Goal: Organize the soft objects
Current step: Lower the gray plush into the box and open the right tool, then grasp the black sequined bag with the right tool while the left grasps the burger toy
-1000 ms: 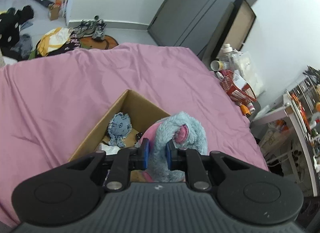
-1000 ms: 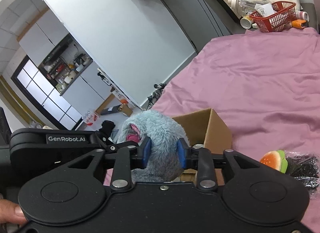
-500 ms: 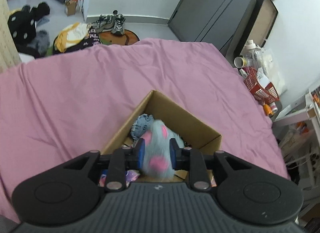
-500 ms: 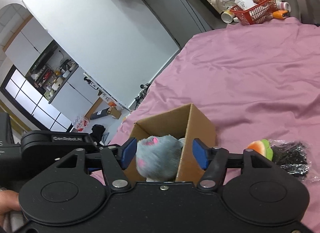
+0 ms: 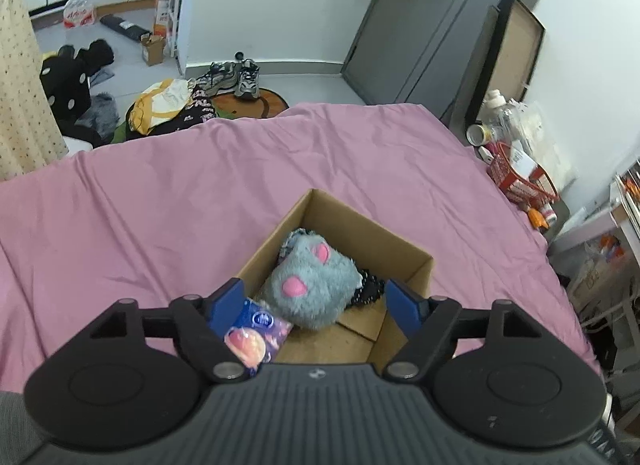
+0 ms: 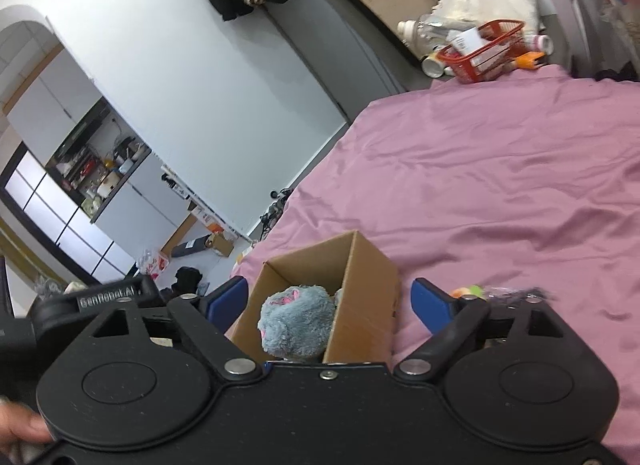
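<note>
A grey-blue plush toy with pink spots [image 5: 316, 285] lies inside an open cardboard box [image 5: 416, 265] on the pink bedsheet [image 5: 160, 201]. My left gripper [image 5: 316, 303] hovers just above the box; its jaws are opening and touch nothing. In the right wrist view the same plush toy [image 6: 296, 319] sits in the box [image 6: 360, 297], and my right gripper [image 6: 332, 303] is opening wide around the box without touching it. A purple packet [image 5: 256, 329] lies in the box's near corner. A green and orange soft item [image 6: 466, 291] lies on the bed to the right of the box.
A dark mesh item [image 6: 516, 293] lies beside the green and orange one. A red basket [image 6: 484, 51] with bottles stands past the bed's far corner. Shoes [image 5: 236, 77] and clothes [image 5: 168, 105] litter the floor beyond the bed. The left gripper's body [image 6: 108, 295] sits at the lower left of the right wrist view.
Both grippers let go of the plush toy, which dropped into the box. Both sets of jaws spread from shut to wide and both hands lifted slightly.
</note>
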Available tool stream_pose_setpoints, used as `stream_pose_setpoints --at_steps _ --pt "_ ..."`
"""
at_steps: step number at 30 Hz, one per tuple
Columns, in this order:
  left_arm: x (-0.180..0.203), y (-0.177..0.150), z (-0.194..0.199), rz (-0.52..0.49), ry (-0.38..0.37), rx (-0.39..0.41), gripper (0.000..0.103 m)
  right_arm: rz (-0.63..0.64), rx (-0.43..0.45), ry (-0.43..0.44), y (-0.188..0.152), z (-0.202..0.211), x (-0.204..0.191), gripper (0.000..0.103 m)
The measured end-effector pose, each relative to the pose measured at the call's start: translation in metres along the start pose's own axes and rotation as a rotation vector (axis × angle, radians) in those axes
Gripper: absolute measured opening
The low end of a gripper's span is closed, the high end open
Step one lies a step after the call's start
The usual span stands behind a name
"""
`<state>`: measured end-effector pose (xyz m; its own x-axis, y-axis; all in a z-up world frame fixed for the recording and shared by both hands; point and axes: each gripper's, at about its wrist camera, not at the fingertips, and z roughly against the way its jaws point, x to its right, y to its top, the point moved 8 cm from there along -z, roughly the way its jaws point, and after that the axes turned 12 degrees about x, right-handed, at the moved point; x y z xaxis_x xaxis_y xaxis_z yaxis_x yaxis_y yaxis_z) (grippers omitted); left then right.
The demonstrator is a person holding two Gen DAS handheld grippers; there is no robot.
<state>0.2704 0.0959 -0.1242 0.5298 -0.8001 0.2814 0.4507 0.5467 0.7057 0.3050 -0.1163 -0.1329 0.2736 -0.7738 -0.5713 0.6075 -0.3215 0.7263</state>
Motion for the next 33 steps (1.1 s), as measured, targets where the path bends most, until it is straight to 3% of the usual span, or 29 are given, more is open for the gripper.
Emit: stream_pose_setpoints --at_steps 6,10,16,21,33 --pt "0.011 -0.005 0.021 -0.037 -0.01 0.025 0.078 -0.004 -0.002 -0.039 0.003 0.01 0.013 0.092" --pt "0.015 -0.007 0.034 -0.05 -0.003 0.042 0.083 -0.01 -0.001 -0.028 0.006 0.017 0.015 0.092" --pt "0.024 -0.015 0.042 -0.162 0.02 0.081 0.084 -0.036 -0.01 -0.027 0.01 0.034 0.028 0.094" --pt "0.025 -0.031 0.044 -0.149 0.04 0.049 0.084 -0.041 -0.001 -0.028 0.024 0.045 0.039 0.095" --pt "0.056 -0.05 0.053 -0.201 0.034 0.06 0.084 -0.034 -0.028 -0.059 0.04 0.063 0.066 0.103"
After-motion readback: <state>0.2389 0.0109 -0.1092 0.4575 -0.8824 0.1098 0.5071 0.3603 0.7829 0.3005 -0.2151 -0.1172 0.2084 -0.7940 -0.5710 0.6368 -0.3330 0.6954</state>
